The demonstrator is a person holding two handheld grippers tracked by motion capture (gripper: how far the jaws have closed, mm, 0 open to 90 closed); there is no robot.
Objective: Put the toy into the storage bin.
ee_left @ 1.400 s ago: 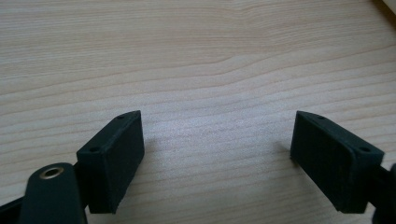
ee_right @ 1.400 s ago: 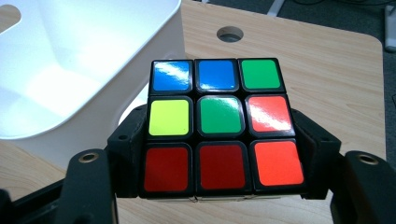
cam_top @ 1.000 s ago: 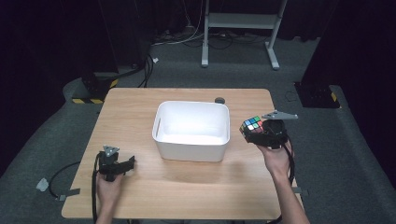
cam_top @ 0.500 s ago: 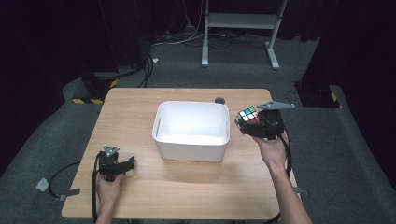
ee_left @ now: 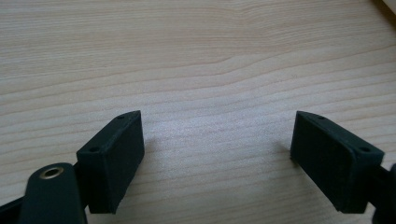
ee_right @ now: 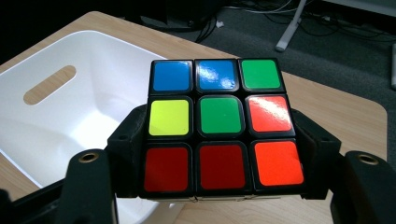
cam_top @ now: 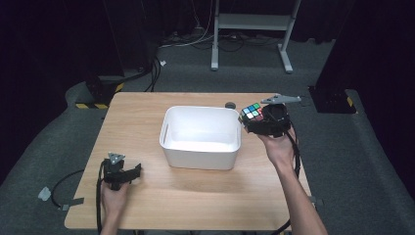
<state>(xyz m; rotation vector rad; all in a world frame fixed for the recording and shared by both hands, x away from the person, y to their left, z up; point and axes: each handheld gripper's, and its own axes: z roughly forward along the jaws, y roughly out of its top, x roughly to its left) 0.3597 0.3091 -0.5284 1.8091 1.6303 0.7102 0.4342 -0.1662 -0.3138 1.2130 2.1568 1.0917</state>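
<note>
A scrambled colour cube (cam_top: 251,112) (ee_right: 219,123) is held in the air by my right gripper (cam_top: 255,119) (ee_right: 219,158), which is shut on it, one jaw on each side. The cube hangs just above the right rim of a white plastic bin (cam_top: 200,155) (ee_right: 65,112), which is empty inside. My left gripper (cam_top: 134,172) (ee_left: 217,161) rests low over the bare wooden table (cam_top: 205,200) near its front left corner, open, with only wood grain between its jaws.
A small dark round object (cam_top: 229,105) lies on the table behind the bin. Cables trail from both grippers off the table edges. Beyond the table are dark floor, a white stand's legs (cam_top: 249,29) and black equipment.
My right gripper has lifted the cube and carried it left, from beside the bin to its right rim. The left gripper has stayed still.
</note>
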